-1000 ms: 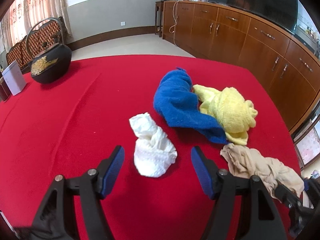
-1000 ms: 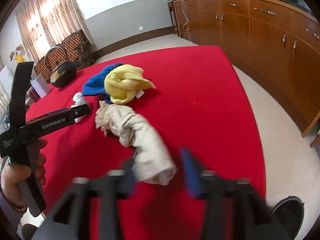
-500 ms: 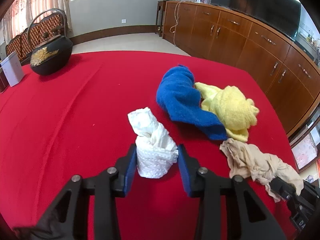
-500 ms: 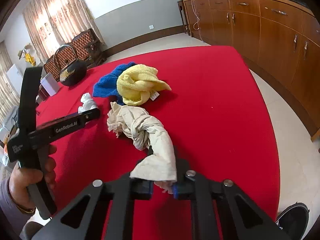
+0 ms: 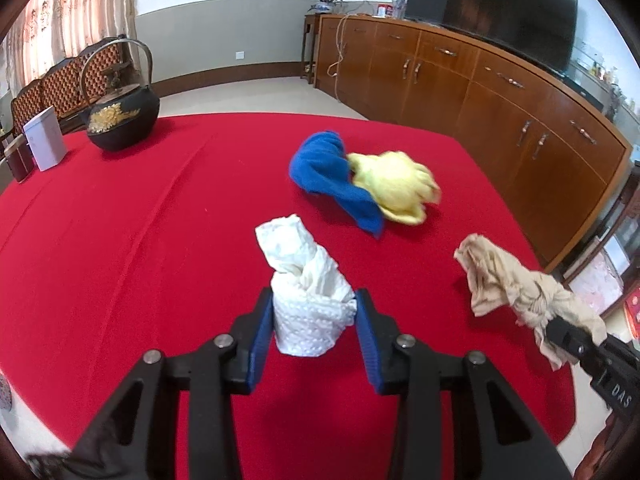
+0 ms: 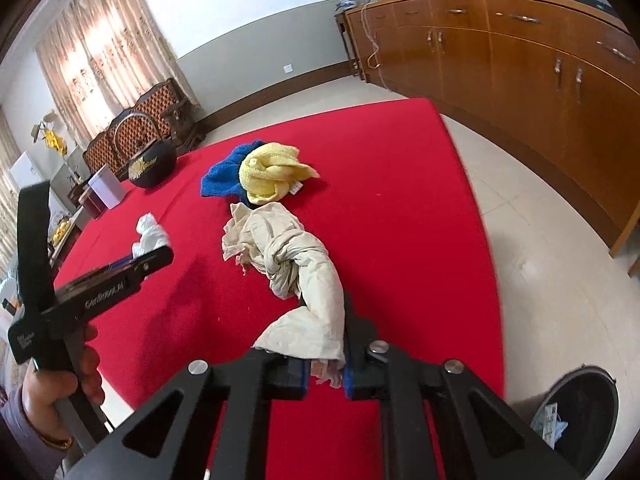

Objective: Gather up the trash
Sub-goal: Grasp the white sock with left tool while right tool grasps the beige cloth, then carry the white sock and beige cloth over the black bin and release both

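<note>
Red cloth (image 5: 120, 240) covers the table. Left gripper (image 5: 314, 332) clamps the tissue wad (image 5: 308, 300); right gripper (image 6: 326, 376) pinches the beige rag (image 6: 296, 268). A bin (image 6: 580, 412) sits on the floor, nearer the right gripper.

Two close, downward-angled views, shared tablecloth (image 5: 120, 240)

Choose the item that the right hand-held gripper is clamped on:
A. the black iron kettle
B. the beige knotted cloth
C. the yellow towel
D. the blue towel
B: in the right wrist view the right hand-held gripper has its blue pads shut on the near end of the beige knotted cloth.
</note>
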Demonstrator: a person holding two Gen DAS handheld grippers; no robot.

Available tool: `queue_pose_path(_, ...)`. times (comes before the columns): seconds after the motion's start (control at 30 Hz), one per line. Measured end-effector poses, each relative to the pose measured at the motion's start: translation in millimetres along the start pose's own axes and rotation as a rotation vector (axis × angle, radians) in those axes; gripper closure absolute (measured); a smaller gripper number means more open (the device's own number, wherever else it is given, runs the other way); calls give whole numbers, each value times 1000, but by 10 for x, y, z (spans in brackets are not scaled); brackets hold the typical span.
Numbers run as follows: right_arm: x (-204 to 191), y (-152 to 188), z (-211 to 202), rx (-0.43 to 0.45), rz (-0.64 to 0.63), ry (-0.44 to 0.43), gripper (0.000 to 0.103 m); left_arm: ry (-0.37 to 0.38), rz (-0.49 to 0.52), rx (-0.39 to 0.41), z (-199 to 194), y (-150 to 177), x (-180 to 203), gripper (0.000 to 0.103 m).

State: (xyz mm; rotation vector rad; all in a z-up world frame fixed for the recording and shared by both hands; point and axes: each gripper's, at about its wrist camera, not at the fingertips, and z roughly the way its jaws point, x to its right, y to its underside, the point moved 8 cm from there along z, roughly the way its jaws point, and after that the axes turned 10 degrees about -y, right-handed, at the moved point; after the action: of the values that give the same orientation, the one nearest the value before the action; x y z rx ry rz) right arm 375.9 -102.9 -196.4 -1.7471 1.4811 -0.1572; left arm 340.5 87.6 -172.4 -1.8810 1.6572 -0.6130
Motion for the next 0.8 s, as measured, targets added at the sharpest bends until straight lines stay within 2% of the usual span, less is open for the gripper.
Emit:
queue_pose_path(0.23, 94, 147, -500, 46, 31, 30, 91, 52, 10, 14, -341, 177, 134, 62)
queue_pose_path(0.4, 253, 283, -854, 80, 63, 62, 91, 95, 44, 25, -596, 330, 403, 62)
queue_pose_path(0.6, 577, 495, -1353, 121, 116, 130, 91, 176, 105, 31, -848, 465, 910, 62)
queue_pose_path(0.8, 1046, 787, -1906, 160, 196, 225, 91, 289, 193, 23, -1075, 633, 1594, 62)
